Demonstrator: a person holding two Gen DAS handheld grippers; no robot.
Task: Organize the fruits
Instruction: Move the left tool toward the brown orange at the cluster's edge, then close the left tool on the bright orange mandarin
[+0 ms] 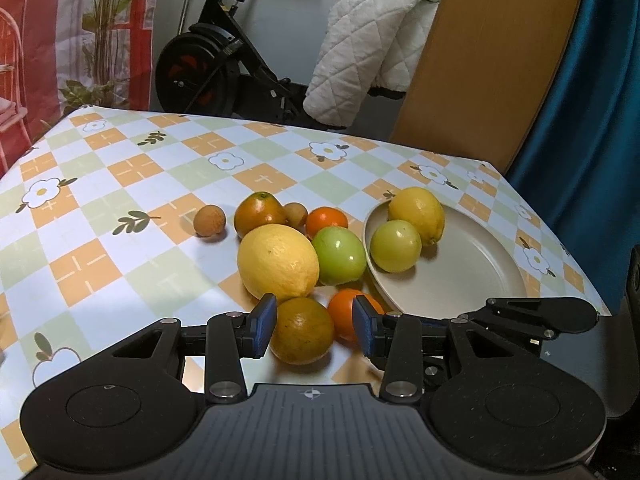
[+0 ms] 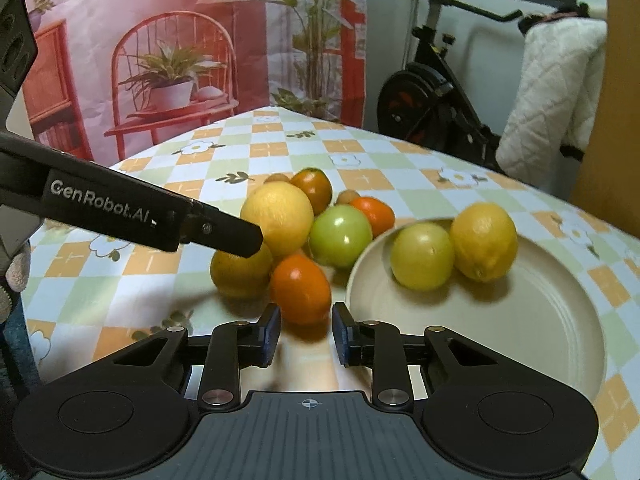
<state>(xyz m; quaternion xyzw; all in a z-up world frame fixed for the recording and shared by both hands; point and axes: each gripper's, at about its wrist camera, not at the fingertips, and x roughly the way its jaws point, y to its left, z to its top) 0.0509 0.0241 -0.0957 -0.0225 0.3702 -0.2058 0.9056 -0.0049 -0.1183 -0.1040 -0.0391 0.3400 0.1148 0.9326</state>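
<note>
Checked oilcloth worktop (image 1: 120,160), orange, green and white squares with daisy print; behind it a printed backdrop (image 2: 160,60), an exercise bike (image 1: 208,60) and a white quilted cloth (image 1: 360,60). Beige plate (image 1: 480,276), smooth and matte with a raised rim, sits at the right. On it, touching each other: plate lemon (image 1: 416,214), oval with pebbled skin, and a pale green fruit (image 1: 395,246), round and glossy. All other fruit is loose on the cloth, bunched just left of the plate. Big lemon (image 1: 278,262) is in the middle, glossy green tomato (image 1: 339,255) against it and close to the plate rim. Behind those: a red-green fruit (image 1: 258,214), a far orange (image 1: 326,220) and two small rough brown round fruits, one apart at the left (image 1: 209,220), one tucked into the cluster (image 1: 295,214). Left tongs (image 1: 315,326) are spread partway, nothing pinched; a dull yellow-green citrus (image 1: 302,330) lies between and just under the blue pads, nearer the left pad, with a visible gap to the right one. Right tongs (image 2: 306,328) are drawn in on the near end of the small orange fruit (image 2: 301,288), oblong and shiny, pads flanking its sides and seemingly gripping it; it lies just left of the plate rim, touching the dull citrus.
</note>
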